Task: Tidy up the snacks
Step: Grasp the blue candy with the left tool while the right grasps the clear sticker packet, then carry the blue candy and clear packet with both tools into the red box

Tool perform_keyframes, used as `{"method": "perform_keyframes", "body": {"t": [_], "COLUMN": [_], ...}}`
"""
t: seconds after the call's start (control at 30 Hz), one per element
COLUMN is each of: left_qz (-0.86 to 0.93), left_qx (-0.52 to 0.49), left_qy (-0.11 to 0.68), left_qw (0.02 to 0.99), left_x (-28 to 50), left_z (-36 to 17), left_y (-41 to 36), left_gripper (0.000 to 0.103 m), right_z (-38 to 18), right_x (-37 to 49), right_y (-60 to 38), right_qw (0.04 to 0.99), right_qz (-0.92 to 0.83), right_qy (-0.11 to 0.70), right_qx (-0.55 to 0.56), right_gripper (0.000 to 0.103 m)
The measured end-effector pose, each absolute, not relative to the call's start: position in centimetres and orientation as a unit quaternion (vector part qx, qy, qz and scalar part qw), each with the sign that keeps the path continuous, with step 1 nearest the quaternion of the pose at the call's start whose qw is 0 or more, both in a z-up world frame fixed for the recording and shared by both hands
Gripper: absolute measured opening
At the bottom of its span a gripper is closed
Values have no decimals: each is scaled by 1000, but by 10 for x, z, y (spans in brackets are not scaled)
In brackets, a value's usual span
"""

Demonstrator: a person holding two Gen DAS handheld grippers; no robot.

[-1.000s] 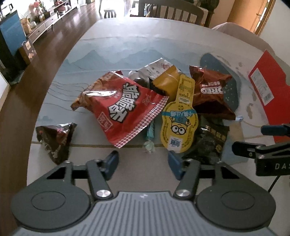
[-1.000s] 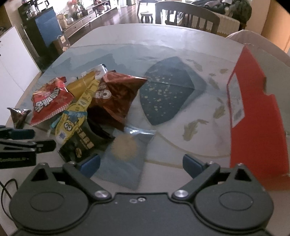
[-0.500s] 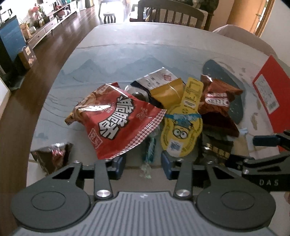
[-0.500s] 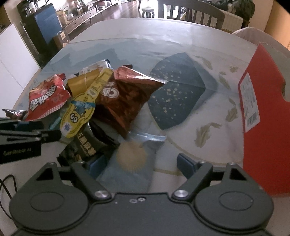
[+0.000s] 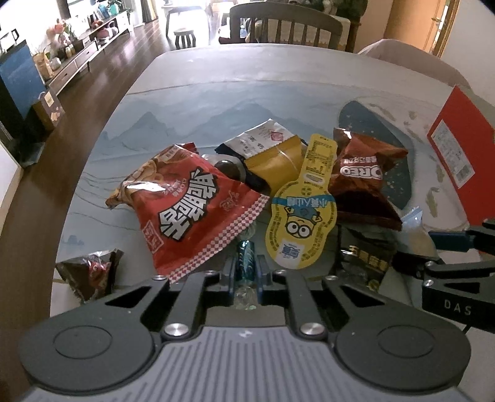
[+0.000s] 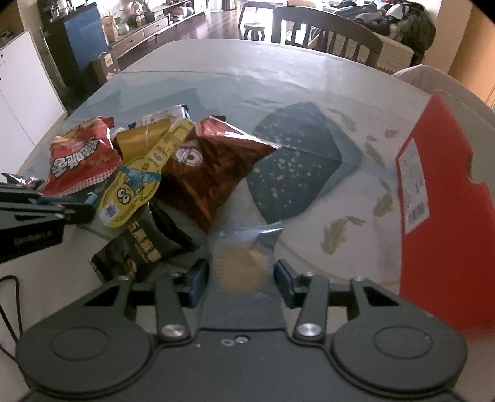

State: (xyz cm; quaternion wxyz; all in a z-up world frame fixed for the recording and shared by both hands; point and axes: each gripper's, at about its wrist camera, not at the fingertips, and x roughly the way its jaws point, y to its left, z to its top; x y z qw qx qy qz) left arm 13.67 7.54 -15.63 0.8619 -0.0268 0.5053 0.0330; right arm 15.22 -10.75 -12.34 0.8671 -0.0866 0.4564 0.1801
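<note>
My left gripper [image 5: 244, 273] is shut on a small teal wrapped candy [image 5: 245, 258] at the near edge of the snack pile. That pile holds a red chip bag [image 5: 191, 210], a yellow cartoon packet [image 5: 301, 216], a brown Oreo bag [image 5: 362, 182], a gold packet [image 5: 275, 160] and a black packet [image 5: 365, 259]. In the right wrist view my right gripper [image 6: 241, 278] has its jaws closing on a blue packet with a gold sunburst [image 6: 241, 266]. The pads press its sides and the packet is pinched narrow. The candy's near end is hidden behind the gripper body.
A small dark triangular packet [image 5: 89, 272] lies alone at the left. A red box [image 6: 442, 216] stands along the table's right side. The table [image 6: 216, 80] carries a blue painted mat, with a chair [image 6: 324, 27] at its far edge. Floor drops off on the left.
Both grippers closed from wide open: the left onto the teal candy, the right onto the blue packet, which now bunches between the pads. Both views sit slightly closer to the pile.
</note>
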Motion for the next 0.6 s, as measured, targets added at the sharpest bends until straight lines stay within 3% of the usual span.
{"method": "perform_keyframes", "body": {"t": [0.6], "left_qz": [25], "left_qx": [-58], "left_qy": [492], "left_qw": [868], "left_x": [88], "left_z": [-99], "left_y": [51], "left_gripper": [12], "right_z": [-71], "right_x": [103], "right_y": [-165], "right_qw": [875], "right_qz": [201], "right_qy": [438], "right_qx": [-43], "right_gripper": [46]}}
